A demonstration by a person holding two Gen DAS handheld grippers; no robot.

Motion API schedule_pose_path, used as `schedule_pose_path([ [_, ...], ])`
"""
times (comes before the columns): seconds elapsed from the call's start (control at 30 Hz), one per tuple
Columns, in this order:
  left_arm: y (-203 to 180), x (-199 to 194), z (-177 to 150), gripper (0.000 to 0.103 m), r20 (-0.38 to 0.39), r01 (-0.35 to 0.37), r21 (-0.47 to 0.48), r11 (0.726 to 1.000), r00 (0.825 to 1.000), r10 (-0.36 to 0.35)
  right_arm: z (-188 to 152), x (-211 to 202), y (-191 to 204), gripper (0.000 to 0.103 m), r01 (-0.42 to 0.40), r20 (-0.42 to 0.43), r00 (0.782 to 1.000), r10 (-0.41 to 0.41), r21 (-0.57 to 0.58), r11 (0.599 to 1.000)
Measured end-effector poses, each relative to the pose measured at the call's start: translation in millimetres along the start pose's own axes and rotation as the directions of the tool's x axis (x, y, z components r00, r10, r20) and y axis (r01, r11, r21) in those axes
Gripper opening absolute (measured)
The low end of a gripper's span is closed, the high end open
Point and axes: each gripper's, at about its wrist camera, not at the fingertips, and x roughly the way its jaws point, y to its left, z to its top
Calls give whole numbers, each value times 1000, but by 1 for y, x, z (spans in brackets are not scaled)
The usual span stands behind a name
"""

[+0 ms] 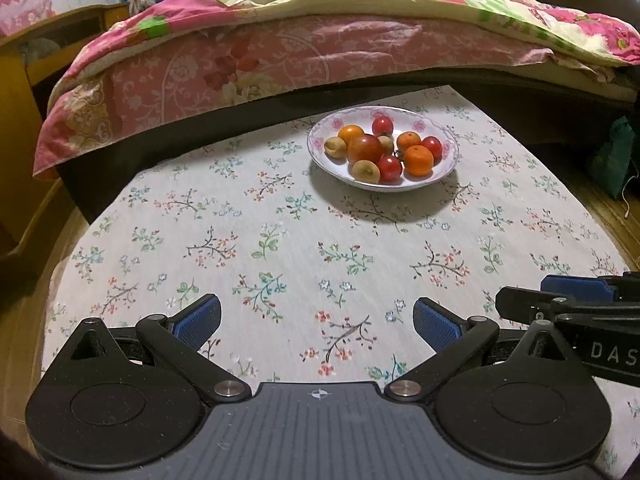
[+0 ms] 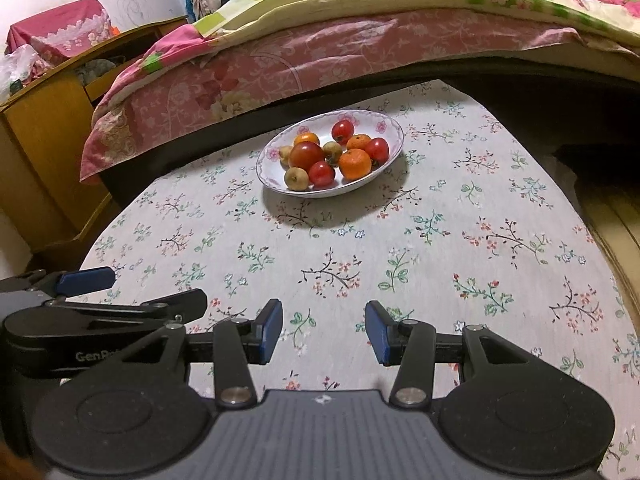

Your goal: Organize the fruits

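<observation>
Nearest, both grippers hang over the flowered counter with nothing in them — left gripper fingers spread wide, right gripper fingers narrower but still apart. Farther back, close to the bed, sits the plate, well apart from both. It's round, so no real long axis. On it — four red tomatoes, three oranges, three brownish small fruits, plus one bigger reddish-orange tomato.

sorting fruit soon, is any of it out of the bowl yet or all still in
All in. The bowl holds every fruit in sight, and the flowered cloth around it carries none. Both grippers' fingers are empty.
</observation>
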Motion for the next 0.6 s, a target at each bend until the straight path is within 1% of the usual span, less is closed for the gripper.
schedule_pose_path([
  [0.23,-2,-8,-11,103,-7,-13,7,1000,1000,13,-9,-8,3,44,-7,-8,1000,7,6,1000],
  [0.47,-7,-13,-17,103,-34,-69,37,997,997,70,-19,-11,6,44,-12,-26,1000,13,9,1000],
  [0.6,-2,-14,-20,103,-49,-53,8,999,997,53,-22,-13,8,44,-17,-28,999,17,9,1000],
])
